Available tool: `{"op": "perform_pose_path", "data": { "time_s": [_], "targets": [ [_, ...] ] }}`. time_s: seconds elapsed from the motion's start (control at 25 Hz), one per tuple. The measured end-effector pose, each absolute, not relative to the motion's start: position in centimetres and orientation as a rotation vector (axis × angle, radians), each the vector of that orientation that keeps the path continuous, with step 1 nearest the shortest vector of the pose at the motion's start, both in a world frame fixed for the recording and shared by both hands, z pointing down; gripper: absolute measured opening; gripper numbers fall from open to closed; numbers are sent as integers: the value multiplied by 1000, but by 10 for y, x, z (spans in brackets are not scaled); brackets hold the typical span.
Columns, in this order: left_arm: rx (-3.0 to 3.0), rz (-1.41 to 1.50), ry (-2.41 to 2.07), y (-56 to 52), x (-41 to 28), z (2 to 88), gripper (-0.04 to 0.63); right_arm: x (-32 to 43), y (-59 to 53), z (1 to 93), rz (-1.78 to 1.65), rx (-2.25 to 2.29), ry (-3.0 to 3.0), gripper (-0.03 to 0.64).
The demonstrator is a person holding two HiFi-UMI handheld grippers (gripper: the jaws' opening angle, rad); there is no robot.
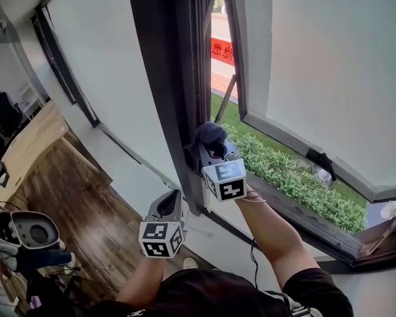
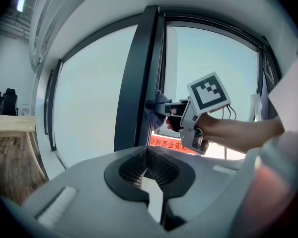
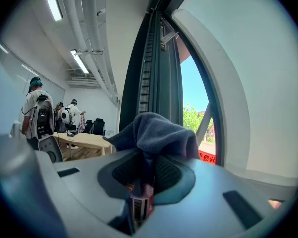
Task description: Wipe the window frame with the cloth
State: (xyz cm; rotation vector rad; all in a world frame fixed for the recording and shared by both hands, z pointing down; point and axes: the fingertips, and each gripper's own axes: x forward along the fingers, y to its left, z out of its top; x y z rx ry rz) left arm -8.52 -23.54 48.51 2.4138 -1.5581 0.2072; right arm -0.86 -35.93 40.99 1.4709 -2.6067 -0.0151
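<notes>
Cloth (image 3: 156,129), dark grey-blue, sits pinched between the right gripper's (image 3: 145,165) closed fingers and bulges past their tips against the dark window frame (image 1: 175,78). The left gripper (image 2: 148,168) hangs lower, apart from the frame, fingers together on nothing.

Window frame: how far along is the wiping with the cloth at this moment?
Done: the dark blue-grey cloth is clamped in the right gripper and held up at the dark vertical window frame. In hand: the cloth sits against the frame's edge beside the open sash, so wiping seems under way. Left: hard to judge, since no part of the frame looks visibly cleaner. The left gripper is shut and empty.
</notes>
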Motion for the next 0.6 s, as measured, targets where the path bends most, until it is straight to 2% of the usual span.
{"op": "perform_pose_path", "data": {
  "time_s": [0.6],
  "targets": [
    [2381, 222, -1576, -227, -95, 492, 8, -12, -360, 488, 110, 1345, -2411, 51]
  ]
}}
